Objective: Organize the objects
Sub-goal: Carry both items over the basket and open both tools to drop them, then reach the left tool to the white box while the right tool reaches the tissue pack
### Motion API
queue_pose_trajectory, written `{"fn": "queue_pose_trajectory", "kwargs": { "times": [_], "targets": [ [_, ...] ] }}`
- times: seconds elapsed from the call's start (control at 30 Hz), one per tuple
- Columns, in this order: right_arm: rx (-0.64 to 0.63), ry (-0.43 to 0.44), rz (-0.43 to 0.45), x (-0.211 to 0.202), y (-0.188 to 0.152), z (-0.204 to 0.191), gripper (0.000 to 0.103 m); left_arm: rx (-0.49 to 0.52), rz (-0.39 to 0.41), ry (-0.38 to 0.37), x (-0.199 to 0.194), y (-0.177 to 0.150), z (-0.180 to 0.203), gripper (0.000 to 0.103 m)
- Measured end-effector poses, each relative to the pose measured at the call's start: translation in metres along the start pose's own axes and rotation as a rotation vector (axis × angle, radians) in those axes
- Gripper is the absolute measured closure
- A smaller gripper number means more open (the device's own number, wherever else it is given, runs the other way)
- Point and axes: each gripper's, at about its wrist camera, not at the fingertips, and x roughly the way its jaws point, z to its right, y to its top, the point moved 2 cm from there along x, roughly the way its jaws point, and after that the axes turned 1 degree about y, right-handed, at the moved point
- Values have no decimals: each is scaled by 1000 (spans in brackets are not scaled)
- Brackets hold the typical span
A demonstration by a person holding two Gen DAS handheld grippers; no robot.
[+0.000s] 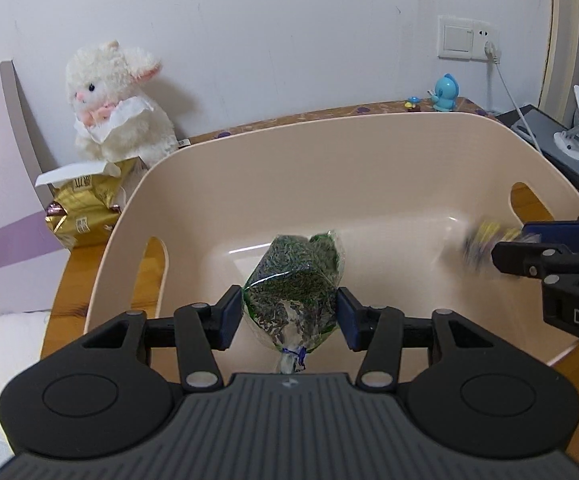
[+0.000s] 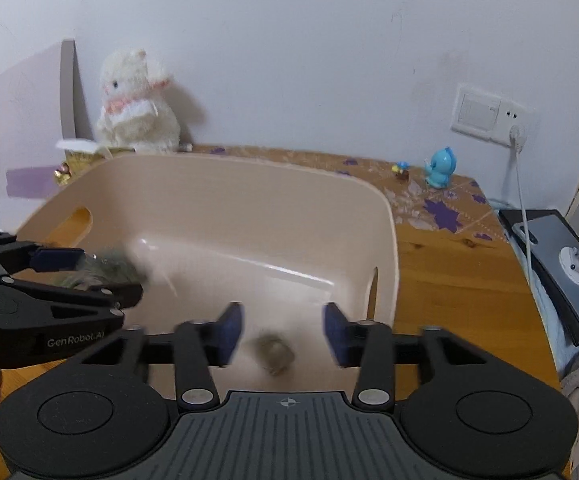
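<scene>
Bag of dried green herbs (image 1: 295, 284) sits pinched between my left tool's (image 1: 289, 318) pads, held over the beige bin (image 1: 329, 152) on the counter (image 2: 449, 280). My right tool (image 2: 283, 334) is spread wide, gripping nothing; a blurred small object (image 2: 274, 353) lies between its fingers inside the bin.

Too smeared to identify: small object (image 2: 274, 353) between right gripper (image 2: 283, 334) pads. Likewise blurred yellow-dark item (image 1: 485, 242) at bin's (image 1: 329, 152) side.

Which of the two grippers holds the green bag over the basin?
The left gripper: its pads squeeze the green bag above the beige basin. The right gripper is open; nothing sits between its pads.
</scene>
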Motion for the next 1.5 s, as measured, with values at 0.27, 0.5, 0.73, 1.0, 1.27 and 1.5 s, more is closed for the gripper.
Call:
{"fn": "queue_pose_trajectory", "kwargs": {
  "times": [0.27,0.5,0.73,1.0,1.27,1.5],
  "targets": [
    [18,-11,79,-51,1,0,21,-53,61,5,-35,0,-5,20],
    [20,-14,100,-90,-12,-3,7,-60,114,14,-77,-8,-6,14],
    [-2,-20,105,-125,-36,-10,5,-70,136,18,-112,-35,-6,11],
    [0,-11,82,-145,-70,-13,4,-60,141,35,-143,-72,-6,11],
    [-3,-27,43,-149,-110,-11,4,-68,102,27,-157,-116,-5,10],
    [-21,-29,-40,-126,-138,-15,4,-51,45,9,-149,-150,4,10]
  ]
}}
